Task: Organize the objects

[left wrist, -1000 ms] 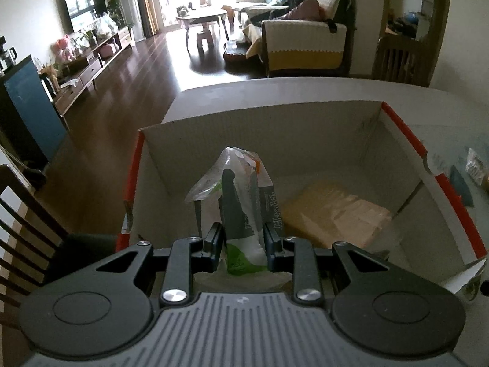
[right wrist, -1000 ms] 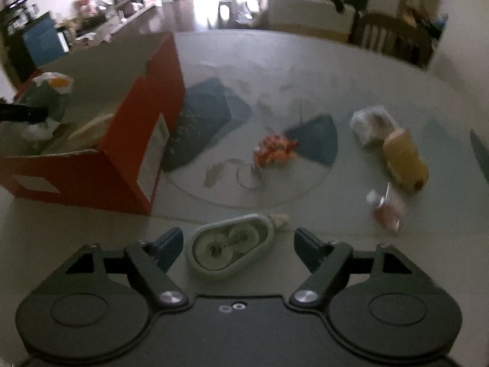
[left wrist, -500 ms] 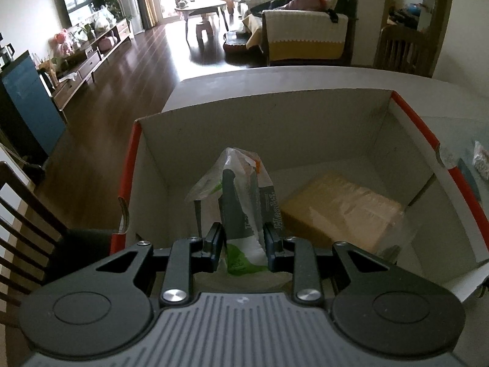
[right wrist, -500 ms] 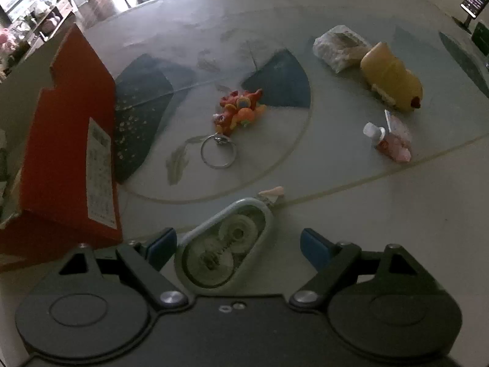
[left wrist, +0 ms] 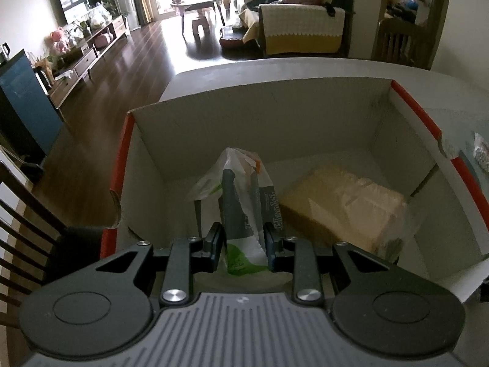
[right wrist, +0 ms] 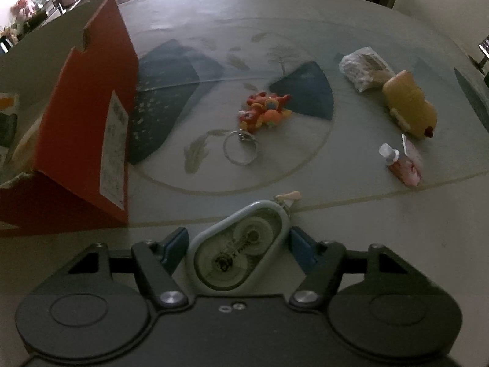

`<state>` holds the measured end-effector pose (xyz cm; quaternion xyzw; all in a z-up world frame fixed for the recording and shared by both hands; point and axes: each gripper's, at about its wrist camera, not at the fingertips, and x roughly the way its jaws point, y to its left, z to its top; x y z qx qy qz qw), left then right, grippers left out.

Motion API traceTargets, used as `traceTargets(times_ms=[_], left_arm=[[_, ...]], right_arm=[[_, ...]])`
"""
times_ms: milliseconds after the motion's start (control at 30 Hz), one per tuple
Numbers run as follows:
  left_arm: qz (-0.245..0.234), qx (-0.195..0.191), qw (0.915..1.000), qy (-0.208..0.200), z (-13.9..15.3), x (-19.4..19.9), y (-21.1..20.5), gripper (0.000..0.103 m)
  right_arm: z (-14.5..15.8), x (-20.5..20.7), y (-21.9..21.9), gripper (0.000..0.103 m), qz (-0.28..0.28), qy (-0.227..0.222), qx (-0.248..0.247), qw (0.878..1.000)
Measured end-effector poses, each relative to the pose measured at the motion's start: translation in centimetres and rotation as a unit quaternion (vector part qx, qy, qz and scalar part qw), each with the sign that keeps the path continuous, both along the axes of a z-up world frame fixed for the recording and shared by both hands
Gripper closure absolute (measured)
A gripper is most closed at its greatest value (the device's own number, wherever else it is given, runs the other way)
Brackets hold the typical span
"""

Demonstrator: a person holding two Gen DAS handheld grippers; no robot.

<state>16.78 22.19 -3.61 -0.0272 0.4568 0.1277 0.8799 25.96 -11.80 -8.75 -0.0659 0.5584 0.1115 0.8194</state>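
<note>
My left gripper [left wrist: 243, 241] is shut on a white, green and grey snack bag [left wrist: 241, 202], held upright inside the open red cardboard box [left wrist: 122, 153]. A yellowish block wrapped in clear plastic [left wrist: 342, 205] lies on the box floor to the right of the bag. In the right wrist view, a pale blue correction tape dispenser [right wrist: 238, 250] lies flat on the table. My right gripper [right wrist: 238, 243] is open around it, blue pads close on either side, a thin gap showing at the left pad [right wrist: 177, 241].
The red box [right wrist: 85, 128] stands left on the patterned table [right wrist: 382, 229]. Beyond the dispenser lie a red-orange dragon keychain [right wrist: 264, 113] with its ring [right wrist: 240, 150], a yellow plush toy [right wrist: 409, 104], a clear-wrapped packet [right wrist: 365, 67] and a small pink tube [right wrist: 403, 163]. A dark chair [left wrist: 27, 229] stands left of the box.
The left gripper has carried the bag further over and into the box. The right gripper's jaws have narrowed around the correction tape dispenser, and the view has settled from blurred to steady.
</note>
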Motion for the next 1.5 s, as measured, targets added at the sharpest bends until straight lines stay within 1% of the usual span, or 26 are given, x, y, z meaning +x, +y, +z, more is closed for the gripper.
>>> traceTargets(times_ms=[100, 200, 267, 433, 600, 733, 833, 967, 1100, 1133, 1200, 1300, 1367, 1500], left_arm=[[-0.001, 0.000, 1.0000, 0.002, -0.1, 0.0, 0.0, 0.076], [-0.003, -0.001, 1.0000, 0.003, -0.2, 0.0, -0.1, 0.076], [-0.003, 0.001, 1.0000, 0.003, -0.2, 0.0, -0.1, 0.076], [0.003, 0.001, 1.0000, 0.002, -0.3, -0.2, -0.1, 0.076], [0.005, -0.001, 1.0000, 0.001, -0.1, -0.3, 0.0, 0.076], [0.006, -0.002, 1.0000, 0.002, 0.0, -0.2, 0.1, 0.076], [0.010, -0.008, 0.9999, 0.003, 0.0, -0.1, 0.2, 0.076], [0.011, -0.014, 0.9998, 0.006, -0.2, -0.1, 0.5, 0.076], [0.008, -0.013, 0.9998, 0.012, -0.5, 0.1, 0.4, 0.075], [0.012, -0.010, 0.9998, 0.016, -0.6, 0.2, 0.5, 0.075], [0.010, -0.019, 0.9997, 0.015, -0.7, 0.2, 0.8, 0.075], [0.003, -0.019, 0.9996, 0.019, -0.8, 0.2, 0.8, 0.075], [0.001, -0.022, 0.9995, 0.022, -0.9, 0.3, 0.8, 0.075], [0.001, -0.026, 0.9992, 0.029, -1.1, 0.6, 0.7, 0.074]], right_arm=[[1.3, -0.1, -0.3, 0.033, 0.005, -0.019, 0.007, 1.000], [3.4, 0.0, -0.2, 0.033, 0.021, -0.041, 0.021, 0.999], [5.4, 0.0, 0.2, 0.033, 0.037, -0.067, 0.028, 0.997], [9.9, 0.3, 2.4, 0.033, 0.091, -0.119, 0.053, 0.987], [11.9, 0.7, 6.0, 0.033, 0.149, -0.145, 0.063, 0.976], [12.1, 0.4, 9.2, 0.033, 0.202, -0.155, 0.075, 0.964], [11.6, 0.1, 11.9, 0.033, 0.251, -0.145, 0.084, 0.953], [10.1, -0.2, 15.4, 0.033, 0.318, -0.138, 0.066, 0.936], [8.4, -0.3, 17.6, 0.033, 0.361, -0.128, 0.047, 0.923], [8.1, -0.2, 17.8, 0.033, 0.365, -0.126, 0.043, 0.922], [7.5, 0.4, 18.2, 0.033, 0.369, -0.120, 0.038, 0.921], [6.8, 1.1, 18.2, 0.032, 0.380, -0.096, 0.038, 0.919], [6.2, 1.1, 18.3, 0.032, 0.382, -0.099, 0.029, 0.918], [5.9, 1.4, 18.2, 0.032, 0.379, -0.088, 0.033, 0.920]])
